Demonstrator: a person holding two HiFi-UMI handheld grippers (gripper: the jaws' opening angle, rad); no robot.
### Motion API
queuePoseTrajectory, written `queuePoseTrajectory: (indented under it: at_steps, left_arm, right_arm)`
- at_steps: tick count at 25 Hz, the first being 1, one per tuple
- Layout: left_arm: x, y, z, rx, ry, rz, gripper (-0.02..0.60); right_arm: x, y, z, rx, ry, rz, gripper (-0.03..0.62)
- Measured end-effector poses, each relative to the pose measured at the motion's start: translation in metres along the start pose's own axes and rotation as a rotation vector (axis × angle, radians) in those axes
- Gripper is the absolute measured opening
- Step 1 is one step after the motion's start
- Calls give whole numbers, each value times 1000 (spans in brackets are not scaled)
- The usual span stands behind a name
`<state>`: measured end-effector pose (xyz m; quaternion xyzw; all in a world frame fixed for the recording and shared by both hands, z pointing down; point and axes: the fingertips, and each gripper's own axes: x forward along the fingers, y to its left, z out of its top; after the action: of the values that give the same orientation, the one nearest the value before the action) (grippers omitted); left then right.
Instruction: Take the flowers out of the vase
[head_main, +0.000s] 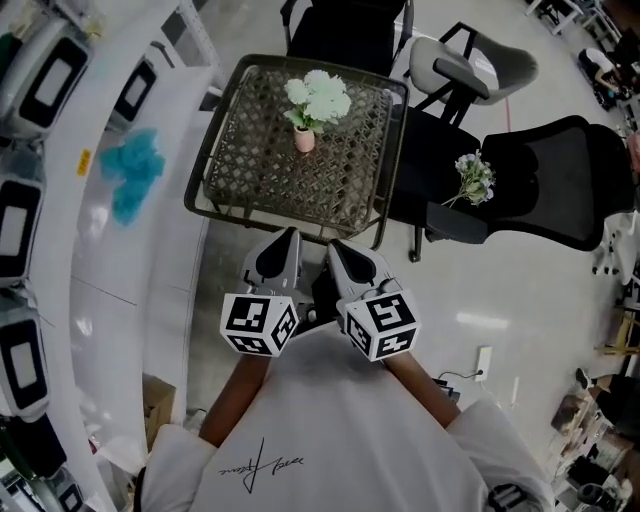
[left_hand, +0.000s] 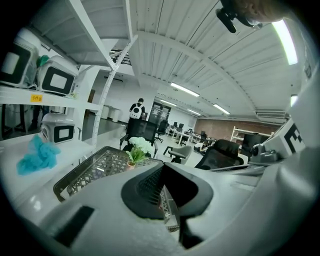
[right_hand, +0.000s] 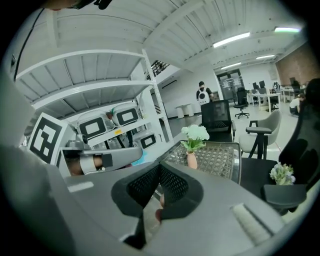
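Flowers (head_main: 318, 98), white heads over green leaves, stand upright in a small pink vase (head_main: 304, 140), so nothing has been taken out yet. The vase sits on the woven top of a table (head_main: 250, 170), toward its far side and near the middle, with bare table all round it. That leaves room to come at it from either side. A second small bunch (head_main: 474, 178) lies on the seat of a black chair (head_main: 560, 180) to the right of the table, well apart from the vase. A blue cloth (head_main: 133, 172) lies on the white shelf to the left.

The left gripper (head_main: 290, 237) and right gripper (head_main: 334, 245) are held close together in front of the person's chest, short of the near table edge. Both point toward the vase and tip a little downward. I judge this to be the reach toward it, with the pair kept side by side so that one can steady the vase while the other pulls the stems.

The left gripper view shows its jaws clenched pad to pad with nothing between them. The right gripper view shows the same: pads meeting at the tips, and no stem or vase caught there. Neither gripper touches the table, vase or flowers. Both will probably need to spread before they can take hold.
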<state>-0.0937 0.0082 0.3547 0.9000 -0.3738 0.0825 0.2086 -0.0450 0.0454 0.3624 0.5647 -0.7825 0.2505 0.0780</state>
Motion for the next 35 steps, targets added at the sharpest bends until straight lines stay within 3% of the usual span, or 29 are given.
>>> queuePoseTrajectory:
  at_steps: [7,17,35]
  left_arm:
    - [49,12,18,3,0,-27,-2]
    - [100,35,33,-3,-33,23,-2]
    - [133,58,35,26,-28,7,-2]
  right_arm:
    - [29,-34,17,19,10,-21,2]
    - [69,-75,35,-11,23,15,2]
    - [98,-82,33,12,20,27,2]
